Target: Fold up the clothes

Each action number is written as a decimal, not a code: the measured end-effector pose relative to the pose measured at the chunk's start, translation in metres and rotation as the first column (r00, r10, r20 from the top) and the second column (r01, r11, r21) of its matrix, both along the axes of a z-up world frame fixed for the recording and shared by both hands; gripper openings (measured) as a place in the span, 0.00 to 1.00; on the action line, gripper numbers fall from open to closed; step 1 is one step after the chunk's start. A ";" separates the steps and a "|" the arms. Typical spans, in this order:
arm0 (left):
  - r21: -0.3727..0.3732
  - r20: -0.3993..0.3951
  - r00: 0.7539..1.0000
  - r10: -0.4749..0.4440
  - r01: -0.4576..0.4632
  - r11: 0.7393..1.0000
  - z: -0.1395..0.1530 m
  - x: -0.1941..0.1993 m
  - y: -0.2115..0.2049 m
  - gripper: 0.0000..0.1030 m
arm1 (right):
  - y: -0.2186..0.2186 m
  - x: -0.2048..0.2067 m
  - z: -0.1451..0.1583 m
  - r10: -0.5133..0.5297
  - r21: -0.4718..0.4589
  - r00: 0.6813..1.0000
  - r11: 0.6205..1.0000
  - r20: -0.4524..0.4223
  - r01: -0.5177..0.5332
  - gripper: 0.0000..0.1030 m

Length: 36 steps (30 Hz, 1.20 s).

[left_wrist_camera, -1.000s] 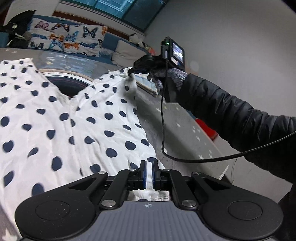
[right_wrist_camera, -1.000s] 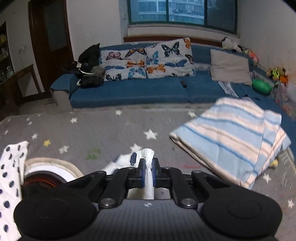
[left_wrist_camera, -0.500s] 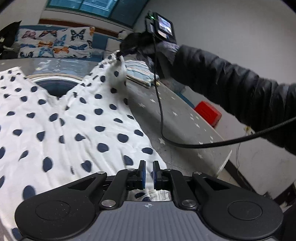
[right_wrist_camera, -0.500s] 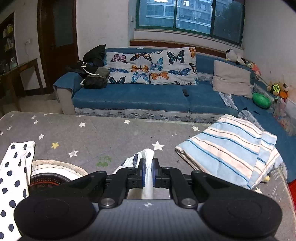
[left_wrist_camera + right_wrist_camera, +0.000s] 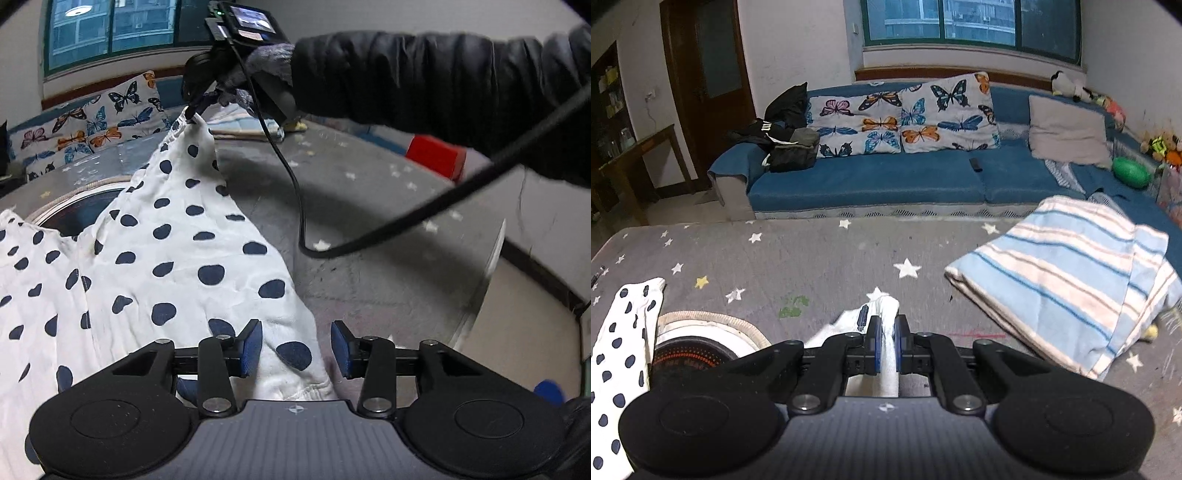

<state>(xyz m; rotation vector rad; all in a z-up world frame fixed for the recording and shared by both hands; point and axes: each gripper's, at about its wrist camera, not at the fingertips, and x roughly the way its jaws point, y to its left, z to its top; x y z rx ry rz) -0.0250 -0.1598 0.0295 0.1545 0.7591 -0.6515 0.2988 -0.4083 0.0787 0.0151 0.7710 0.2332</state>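
The white cotton garment w/ dark navy polka dots (image 5: 155, 258) lies spread over the grey star-print table cover (image 5: 369, 229), part of it over a round, rope-rimmed dark thing (image 5: 690, 347) I can't identify. One corner is lifted clear of the table: the right gripper (image 5: 885, 341) has its blue pads pressed together on a bunched fold of the white cloth. The left gripper (image 5: 296, 349) has its fingers spread wide, the near hem corner lying loose between them, nothing pinched.

Progress, as a judgement: the garment is still mostly open and flat, no crease or stacked layer visible, so the fold isn't made yet; this fits a corner being raised to carry across. Left to do: bring that edge over, flatten, repeat.

A light-blue and cream striped cloth (image 5: 1067, 280) sits already folded at the table's far right, well apart from the dotted one.
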 end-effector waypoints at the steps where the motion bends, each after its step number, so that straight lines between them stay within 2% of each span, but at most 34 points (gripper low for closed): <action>1: 0.005 -0.008 1.000 -0.005 0.005 1.000 -0.002 0.001 -0.001 0.24 | -0.003 0.001 -0.004 0.000 0.011 1.000 1.000 -0.007 0.001 0.06; 4: -0.010 -0.039 0.999 -0.002 0.001 1.000 -0.004 0.005 0.001 0.10 | -0.010 0.004 -0.016 -0.004 0.041 0.999 0.999 -0.031 0.005 0.07; 9: -0.075 -0.078 0.997 -0.011 0.005 0.997 -0.001 0.005 0.010 0.07 | -0.018 0.005 -0.039 -0.011 0.074 0.997 0.997 -0.075 0.017 0.15; 12: -0.063 -0.072 0.997 0.000 -0.005 0.998 0.001 0.006 0.010 0.08 | -0.021 0.004 -0.051 -0.005 0.088 0.996 0.996 -0.092 0.013 0.17; 14: -0.054 -0.064 0.998 0.010 -0.014 0.998 0.003 0.006 0.009 0.09 | -0.022 0.003 -0.056 -0.002 0.095 0.995 0.995 -0.097 0.011 0.24; 15: -0.046 -0.055 0.998 0.013 -0.016 0.999 0.004 0.006 0.008 0.10 | -0.023 0.002 -0.058 -0.001 0.098 0.995 0.995 -0.098 0.010 0.24; 17: -0.023 -0.022 1.000 0.012 -0.012 1.000 0.006 0.005 0.003 0.17 | -0.025 0.000 -0.058 0.006 0.113 0.995 0.994 -0.097 0.005 0.26; 19: -0.010 -0.002 1.000 0.009 -0.009 1.000 0.007 0.005 -0.001 0.29 | -0.026 -0.002 -0.057 0.020 0.122 0.995 0.993 -0.098 -0.008 0.30; 21: 0.006 0.012 1.000 0.013 -0.013 1.000 0.006 0.003 -0.003 0.35 | -0.023 -0.002 -0.056 0.032 0.102 0.995 0.994 -0.090 -0.023 0.31; 25: 0.033 0.013 1.000 0.024 -0.025 0.999 0.000 0.007 -0.007 0.36 | -0.015 0.001 -0.059 0.035 0.068 0.997 0.997 -0.064 -0.031 0.32; 27: 0.065 0.027 0.999 0.018 -0.019 0.998 -0.004 0.005 -0.011 0.36 | -0.010 0.002 -0.060 0.034 0.051 0.998 0.998 -0.047 -0.032 0.29; 28: 0.080 0.033 0.999 0.012 -0.015 0.997 -0.006 0.005 -0.013 0.34 | -0.009 0.003 -0.060 0.031 0.048 0.999 0.998 -0.045 -0.029 0.21; 30: 0.097 0.039 0.999 0.002 -0.005 0.995 -0.010 0.004 -0.015 0.31 | -0.009 0.003 -0.060 0.020 0.054 0.999 0.998 -0.048 -0.018 0.12; 33: 0.117 0.055 0.998 -0.015 0.008 0.993 -0.012 0.001 -0.017 0.12 | -0.017 0.006 -0.055 -0.019 0.102 0.998 0.994 -0.066 0.026 0.07; 36: 0.083 0.046 0.999 -0.003 -0.001 0.997 -0.010 0.002 -0.009 0.05 | -0.023 0.005 -0.047 -0.041 0.140 0.997 0.989 -0.068 0.050 0.06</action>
